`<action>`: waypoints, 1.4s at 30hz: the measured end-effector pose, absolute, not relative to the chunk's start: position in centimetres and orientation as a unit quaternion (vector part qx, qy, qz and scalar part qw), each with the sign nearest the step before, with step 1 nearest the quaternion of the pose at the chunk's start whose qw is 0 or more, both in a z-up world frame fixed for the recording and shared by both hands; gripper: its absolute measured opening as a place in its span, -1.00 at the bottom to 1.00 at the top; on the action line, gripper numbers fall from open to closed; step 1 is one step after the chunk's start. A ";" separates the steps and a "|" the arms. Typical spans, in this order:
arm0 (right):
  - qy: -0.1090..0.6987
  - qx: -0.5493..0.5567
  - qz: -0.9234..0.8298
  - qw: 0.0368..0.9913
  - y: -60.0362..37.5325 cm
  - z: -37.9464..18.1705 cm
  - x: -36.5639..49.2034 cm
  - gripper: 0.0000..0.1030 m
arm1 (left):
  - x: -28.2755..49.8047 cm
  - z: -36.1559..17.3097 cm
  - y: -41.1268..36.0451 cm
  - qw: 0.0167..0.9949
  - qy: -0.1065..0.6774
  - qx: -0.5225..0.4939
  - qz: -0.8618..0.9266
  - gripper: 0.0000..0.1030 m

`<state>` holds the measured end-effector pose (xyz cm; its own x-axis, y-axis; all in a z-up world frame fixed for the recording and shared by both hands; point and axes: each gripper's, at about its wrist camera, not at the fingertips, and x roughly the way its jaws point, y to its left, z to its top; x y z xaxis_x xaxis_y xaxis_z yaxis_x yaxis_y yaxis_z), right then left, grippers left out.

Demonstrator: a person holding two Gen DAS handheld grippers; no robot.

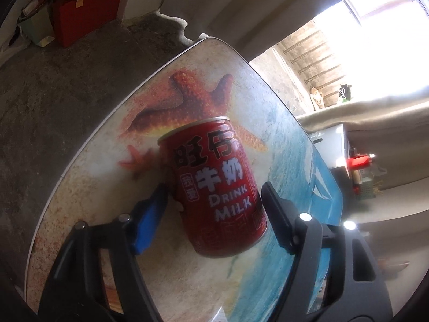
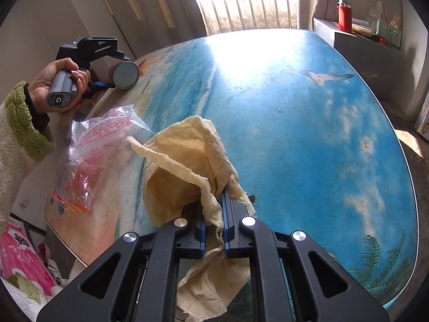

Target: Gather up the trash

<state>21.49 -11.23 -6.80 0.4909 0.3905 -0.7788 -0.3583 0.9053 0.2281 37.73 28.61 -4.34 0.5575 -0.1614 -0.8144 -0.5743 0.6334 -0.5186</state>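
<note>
The red cylindrical metal milk can (image 1: 214, 185) lies between the left gripper (image 1: 214, 204)'s parted fingers on the tabletop (image 1: 80, 182); uneven closing could roll it away. The right gripper (image 2: 214, 230) clamps thin beige crumpled bag (image 2: 187, 166), which might tear.

- The can (image 1: 214, 185) is on the counter (image 1: 88, 201), near its edge, between the two fingers (image 1: 150, 217) of the left gripper (image 1: 214, 209); whether they touch it cannot be told.
- In the right wrist view, the can lies at the counter's far left edge, with a hand (image 2: 57, 80) just left of it.
- Nearer on that left side lies a plastic bag (image 2: 93, 158).
- Right of the plastic bag sits the crumpled paper bag (image 2: 187, 161), its near part pinched in the right gripper (image 2: 214, 230).
- Beyond the counter's far right corner, a shelf (image 2: 367, 45) carries a bottle (image 2: 344, 17) and a basket (image 2: 388, 33).
</note>
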 end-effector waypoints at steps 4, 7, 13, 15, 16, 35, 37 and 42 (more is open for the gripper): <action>0.456 0.017 0.217 0.863 -11.2 -6.8 21.5 -0.81 | 38.4 -3.6 27.1 0.813 0.471 -0.329 0.100 0.31; 0.456 0.017 0.217 0.863 -11.2 -6.8 21.5 -0.81 | 38.1 -3.1 25.8 0.833 0.485 -0.254 0.080 0.30; 0.456 0.018 0.217 0.863 -11.2 -6.8 21.5 -0.81 | 36.3 -2.8 22.7 0.847 0.516 -0.121 0.044 0.29; 0.456 0.016 0.216 0.863 -11.1 -6.8 21.5 -0.81 | 36.2 -3.5 22.0 0.842 0.530 -0.090 0.046 0.29; 0.456 0.014 0.216 0.863 -11.1 -6.7 21.5 -0.81 | 36.0 -3.8 21.8 0.840 0.535 -0.078 0.048 0.29; 0.457 0.012 0.208 0.865 -10.9 -6.8 21.6 -0.81 | 34.5 -4.4 21.8 0.857 0.507 -0.068 0.054 0.21; 0.457 0.012 0.208 0.864 -10.8 -6.8 21.6 -0.81 | 34.3 -4.1 21.7 0.860 0.503 -0.066 0.052 0.21; 0.457 0.012 0.208 0.865 -10.8 -6.7 21.6 -0.81 | 34.0 -3.9 21.2 0.862 0.503 -0.045 0.038 0.21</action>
